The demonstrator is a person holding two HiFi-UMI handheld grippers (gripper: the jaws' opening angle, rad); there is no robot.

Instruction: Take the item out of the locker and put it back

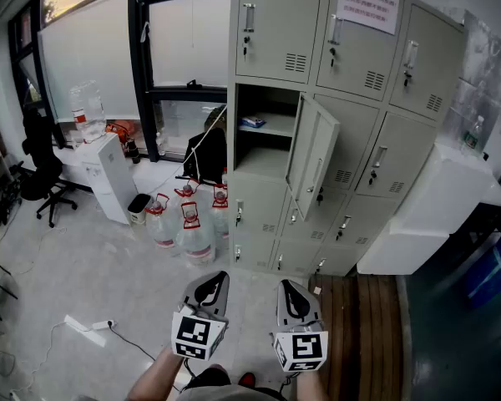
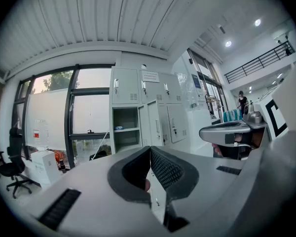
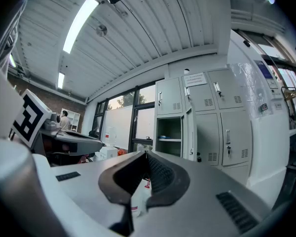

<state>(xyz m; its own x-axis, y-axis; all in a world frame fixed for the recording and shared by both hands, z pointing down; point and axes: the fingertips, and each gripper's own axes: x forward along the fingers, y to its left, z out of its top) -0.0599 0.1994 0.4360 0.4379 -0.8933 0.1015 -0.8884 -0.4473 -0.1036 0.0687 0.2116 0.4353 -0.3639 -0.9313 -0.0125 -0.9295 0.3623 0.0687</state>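
Both left gripper point(image 2: 149, 149), right gripper point(image 3: 146, 153) closed | item point(image 1: 252, 123) on shelf point(image 1: 275, 127), well apart

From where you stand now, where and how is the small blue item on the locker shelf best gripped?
Probably by its near edge, coming straight in from the front, slightly from the left. The blue item lies flat and low on the shelf, and the open door hangs at the compartment's right side. Its exact shape is too small to tell.
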